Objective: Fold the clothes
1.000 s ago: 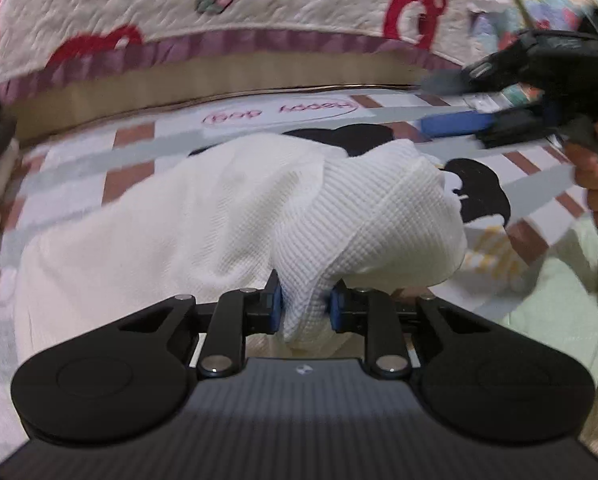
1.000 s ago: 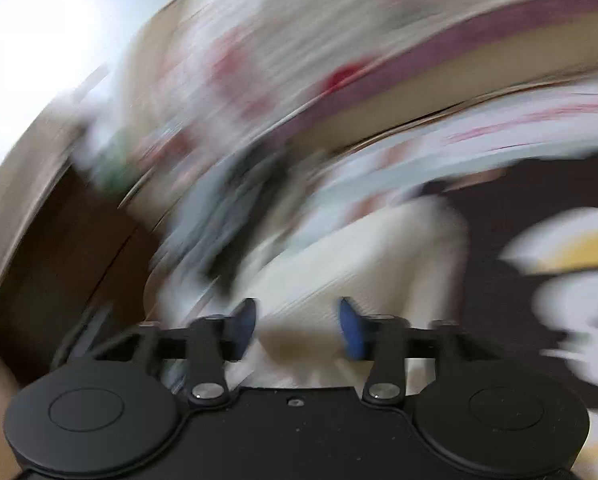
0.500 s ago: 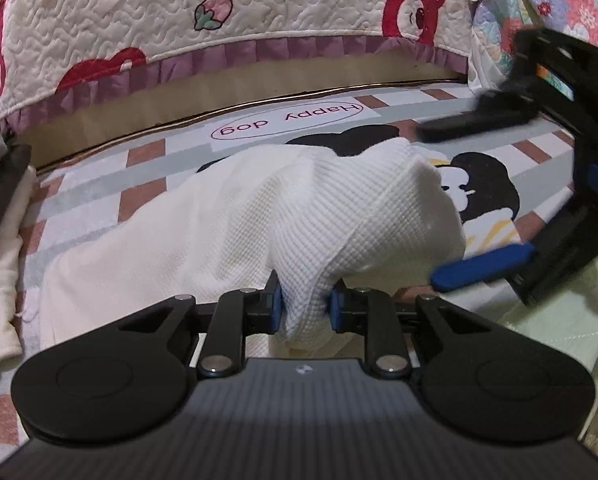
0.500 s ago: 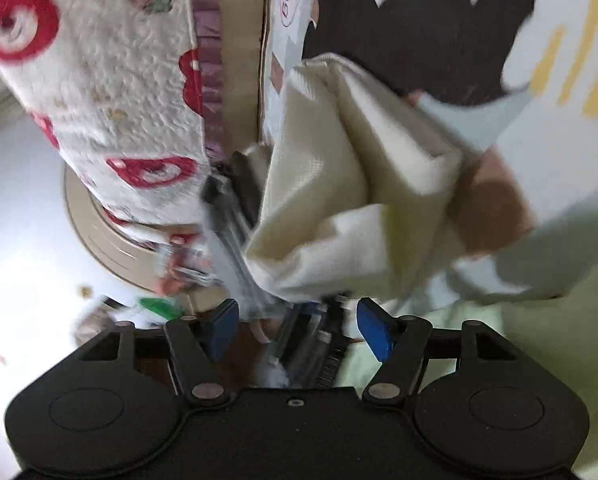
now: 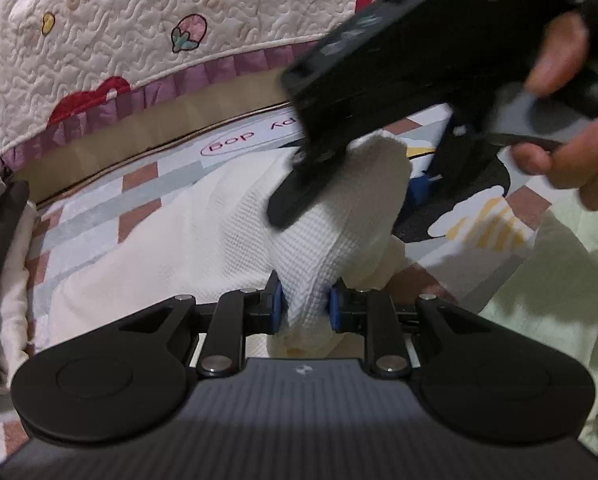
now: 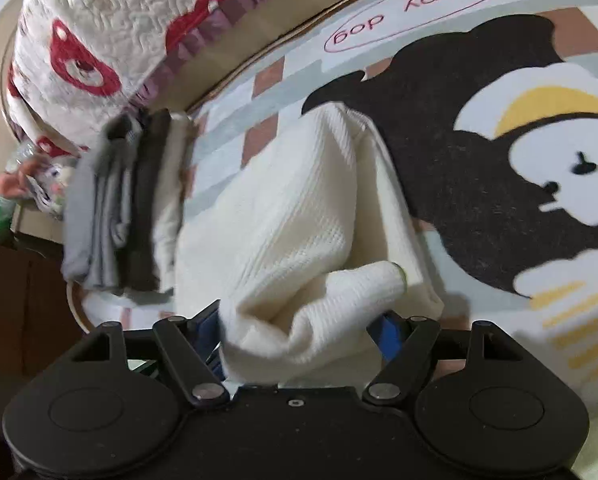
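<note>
A white waffle-knit garment point(image 5: 219, 240) lies on a printed mat point(image 5: 147, 176), one end bunched up into a raised fold. My left gripper point(image 5: 305, 308) is shut on the near edge of that fold. My right gripper point(image 5: 347, 204), held by a hand point(image 5: 559, 160), comes in from the upper right and straddles the top of the fold. In the right wrist view the right gripper point(image 6: 299, 332) stands open and wide, with the garment point(image 6: 299, 220) bulging between its blue pads point(image 6: 387, 328).
A stack of folded grey, dark and cream clothes point(image 6: 115, 200) sits at the mat's left end. A quilt with red bears point(image 5: 139, 20) hangs along the far edge. The mat point(image 6: 479, 160) shows a black dog and "Happy dog". A pale green cloth point(image 5: 539, 272) lies to the right.
The right gripper has swung in from the right and come down over the raised fold, its fingers now wide on either side. The left gripper has kept its hold in place.
</note>
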Motion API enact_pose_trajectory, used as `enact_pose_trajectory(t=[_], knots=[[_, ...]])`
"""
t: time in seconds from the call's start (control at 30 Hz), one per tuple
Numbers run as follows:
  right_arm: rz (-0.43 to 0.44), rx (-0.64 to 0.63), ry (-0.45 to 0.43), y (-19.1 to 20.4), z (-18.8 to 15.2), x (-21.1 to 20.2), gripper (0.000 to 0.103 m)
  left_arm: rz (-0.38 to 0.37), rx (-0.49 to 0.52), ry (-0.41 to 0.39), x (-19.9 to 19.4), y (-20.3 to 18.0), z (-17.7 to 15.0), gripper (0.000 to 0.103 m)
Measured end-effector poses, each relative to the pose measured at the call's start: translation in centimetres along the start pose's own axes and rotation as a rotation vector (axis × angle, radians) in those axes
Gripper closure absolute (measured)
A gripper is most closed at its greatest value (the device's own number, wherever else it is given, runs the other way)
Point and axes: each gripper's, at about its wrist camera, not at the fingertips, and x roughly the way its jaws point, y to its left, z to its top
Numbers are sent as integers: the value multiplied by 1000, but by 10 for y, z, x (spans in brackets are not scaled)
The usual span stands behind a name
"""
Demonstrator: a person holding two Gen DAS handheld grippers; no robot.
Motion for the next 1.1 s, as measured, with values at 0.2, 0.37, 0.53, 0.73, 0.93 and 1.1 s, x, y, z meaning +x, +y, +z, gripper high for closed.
enact_pose_trajectory(t=[0.2,0.37,0.53,0.73,0.93,1.1], knots=[[349,-339,-168,-2,2,-15,77,-53,-83,-99,-34,26,8,61],[438,-270,-84,-59,-3,4,74,-110,-124,11,-31,38,-13,58],[331,-126,-81,-75,-8,-2,58,-49,-189,53,-30,58,-32,58],[202,45,-77,-95,-14,-9,45,98,-355,61,-40,108,-43,53],[135,81,-69,-104,-33,-22,35,132,-701,109,-38,170,-71,48],[196,-66,-114,-77,-27,-16,78,95,-830,113,-26,186,-86,50]])
